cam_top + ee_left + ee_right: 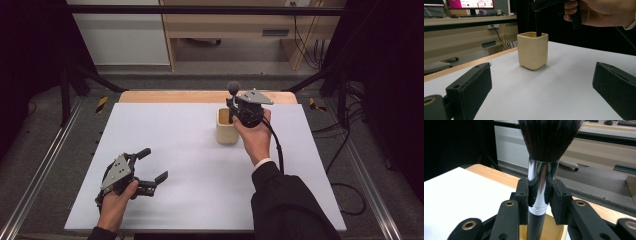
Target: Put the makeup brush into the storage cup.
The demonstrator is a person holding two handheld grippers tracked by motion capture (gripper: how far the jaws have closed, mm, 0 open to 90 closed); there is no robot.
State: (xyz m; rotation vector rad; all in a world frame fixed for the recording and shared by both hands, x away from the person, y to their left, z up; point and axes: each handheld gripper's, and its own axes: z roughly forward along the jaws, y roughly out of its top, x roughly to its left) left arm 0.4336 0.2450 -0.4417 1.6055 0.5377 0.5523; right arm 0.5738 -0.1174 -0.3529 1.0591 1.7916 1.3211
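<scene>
Two grippers in play, one brush, one cup. No readable brand or label on either thing; the monitor (470, 3) far back in the left gripper view shows a pink banner with small marks, too small to read.

Makeup brush (541, 170): dark, dense bristle head fanning out at top, shiny chrome ferrule below it, black handle under that. It stands upright, bristles up. Right gripper (541, 200) has its jaws clamped narrow on the ferrule, pads pressing both sides. Handle end drops into the mouth of the cup (533, 50); in the left gripper view the black handle goes in just behind the near rim. Whether it touches the cup's bottom, cannot tell.

Cup: cream-yellow, squarish with rounded corners, plain matte wall, slightly uneven surface. It sits on the white table sheet (200, 165), toward the far side, near the wooden edge strip (165, 96).

Right hand (254, 132) holds its gripper right over the cup in the high view, brush head (233, 87) sticking above.

Left gripper (150, 167) rests low at the near left of the sheet, jaws spread wide, nothing between them, well apart from the cup.
</scene>
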